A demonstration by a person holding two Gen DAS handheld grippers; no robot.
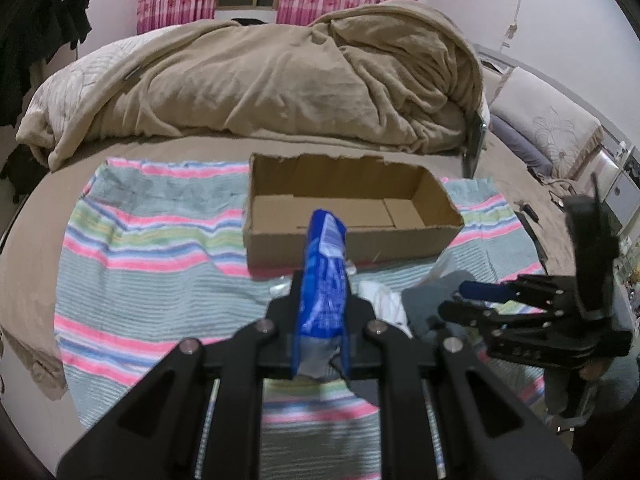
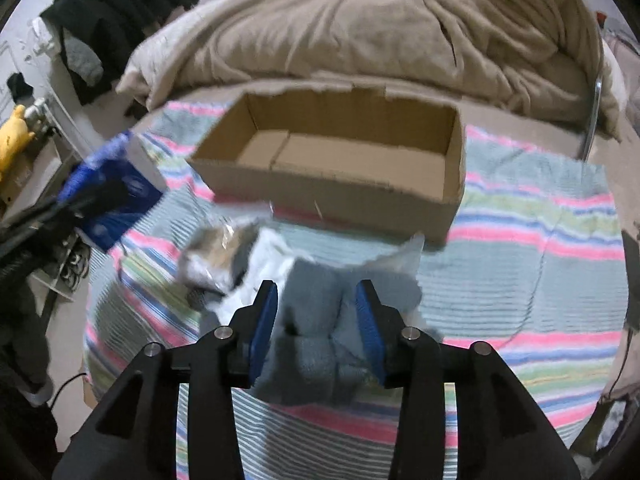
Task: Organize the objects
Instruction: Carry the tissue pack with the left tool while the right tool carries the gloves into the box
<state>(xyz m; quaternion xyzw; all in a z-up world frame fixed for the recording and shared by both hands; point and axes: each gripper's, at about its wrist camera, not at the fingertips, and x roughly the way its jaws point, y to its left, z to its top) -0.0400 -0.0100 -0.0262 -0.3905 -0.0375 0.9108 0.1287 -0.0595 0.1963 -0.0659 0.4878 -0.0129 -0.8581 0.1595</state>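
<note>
My left gripper (image 1: 324, 280) is shut on a blue printed packet (image 1: 324, 276), held upright just short of an open cardboard box (image 1: 280, 248) whose inside is bare. In the right wrist view the same packet (image 2: 120, 184) shows at the far left, with the box (image 2: 320, 188) straight ahead. My right gripper (image 2: 318, 316) points down over a grey folded cloth bundle (image 2: 316, 340). Its blue pads (image 2: 264, 320) stand apart on either side of the bundle, open. A crinkled clear packet (image 2: 216, 256) and a white item (image 2: 272, 256) lie just left of the bundle.
Everything sits on a striped towel (image 2: 540, 240) spread over a bed. A heaped beige blanket (image 1: 280, 80) rises behind the box. Dark clothes (image 2: 120, 8) hang at the left, with a yellow soft toy (image 2: 12, 136) below them. A pillow (image 1: 548, 120) lies at the right.
</note>
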